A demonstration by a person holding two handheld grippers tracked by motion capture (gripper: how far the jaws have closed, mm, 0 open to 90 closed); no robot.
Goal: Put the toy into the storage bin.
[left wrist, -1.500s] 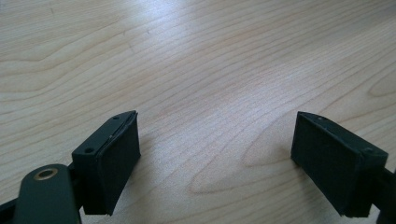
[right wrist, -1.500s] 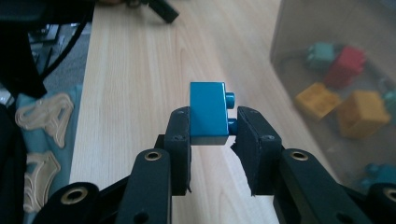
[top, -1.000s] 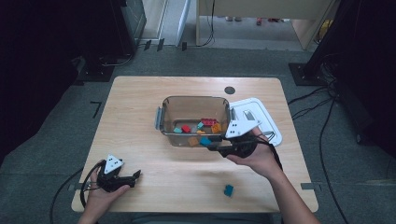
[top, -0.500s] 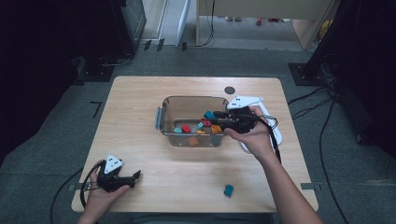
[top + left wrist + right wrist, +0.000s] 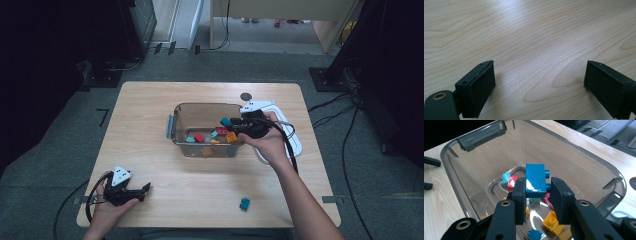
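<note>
Right gripper (image 5: 537,195) over the clear plastic rectangular bin (image 5: 182,112) — its fingers (image 5: 520,195) clenched on a teal plastic building brick (image 5: 535,181), held above the red, yellow and teal bricks on the bin's floor. Left gripper (image 5: 131,192), well apart from the bin at the near-left corner of the pale wooden worktop (image 5: 150,100) — fingers (image 5: 481,87) released, spread over bare wood. A second teal brick (image 5: 244,203) lies on the worktop near the bin's front side.

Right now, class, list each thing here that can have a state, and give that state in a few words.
Right gripper: shut on the blue brick, held over the bin.
Blue brick: gripped, not yet dropped.
Clear bin: open, lid off, holding several bricks.
White lid: lying flat beside the bin.
Left gripper: open, resting on the table.
Teal brick: loose on the table.
</note>
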